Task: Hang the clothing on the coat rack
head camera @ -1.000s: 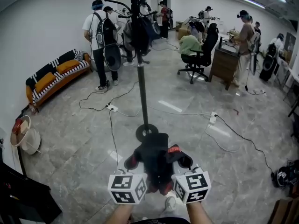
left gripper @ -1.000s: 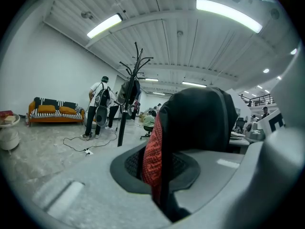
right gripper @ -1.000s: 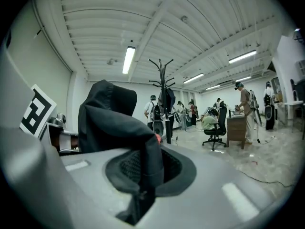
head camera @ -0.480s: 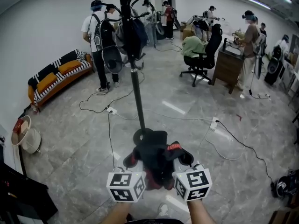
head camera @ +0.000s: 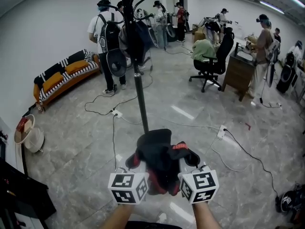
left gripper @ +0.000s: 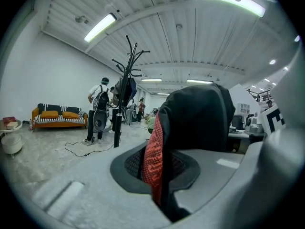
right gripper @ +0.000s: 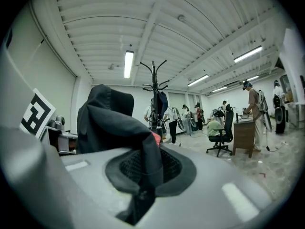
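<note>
A black garment with red trim (head camera: 159, 159) hangs bunched between my two grippers, low in the head view. My left gripper (head camera: 135, 168) is shut on its left side, where the red trim (left gripper: 153, 159) runs down between the jaws. My right gripper (head camera: 187, 166) is shut on the right side, with black cloth (right gripper: 143, 175) pinched in the jaws. The black coat rack (head camera: 138, 80) stands just ahead on the floor, its pole rising behind the garment. Dark clothing (head camera: 132, 35) hangs from its upper hooks. Its base is hidden behind the garment.
Cables (head camera: 114, 128) trail across the marble floor round the rack. A person with a backpack (head camera: 107, 44) stands behind the rack on the left. An orange striped sofa (head camera: 64, 78) lines the left wall. A seated person in an office chair (head camera: 209, 56) and a wooden desk (head camera: 240, 70) are at the right.
The coat rack has come closer and now sits right behind the garment, hiding its base. Both grippers keep their hold on the garment, which sits slightly higher in view.
</note>
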